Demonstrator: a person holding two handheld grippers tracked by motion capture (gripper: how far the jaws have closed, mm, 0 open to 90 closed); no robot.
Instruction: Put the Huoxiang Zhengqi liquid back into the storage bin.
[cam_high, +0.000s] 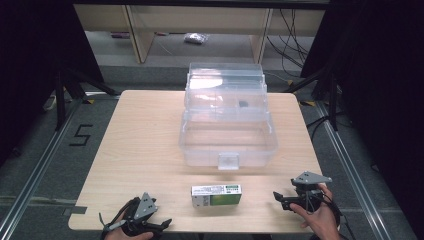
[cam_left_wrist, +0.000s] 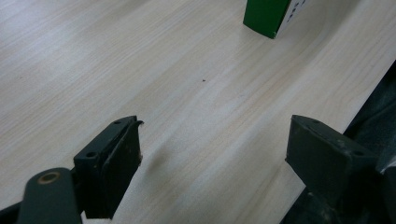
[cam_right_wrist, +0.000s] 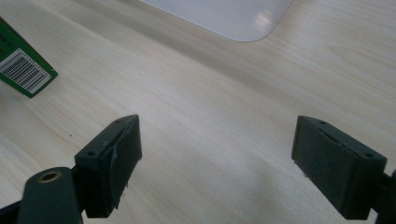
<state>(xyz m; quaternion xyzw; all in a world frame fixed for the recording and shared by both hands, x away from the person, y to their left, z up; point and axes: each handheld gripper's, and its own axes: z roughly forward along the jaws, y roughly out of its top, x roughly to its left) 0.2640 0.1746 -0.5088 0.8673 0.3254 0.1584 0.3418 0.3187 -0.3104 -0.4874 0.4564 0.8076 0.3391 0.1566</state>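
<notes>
Right tool view: box barcode

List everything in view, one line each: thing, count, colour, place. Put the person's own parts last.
Table: one, light wood, centre of the high view.
Storage box: one, clear plastic, lid open, on the table's far half.
Carton: one, green and white, lying on the table's near edge, between the claws.
Bag: one, clear, on the floor beyond the table.
Left claw: one, black, open, near left corner.
Right claw: one, black, open, near right edge.
Hand: one, holding the right claw.
</notes>
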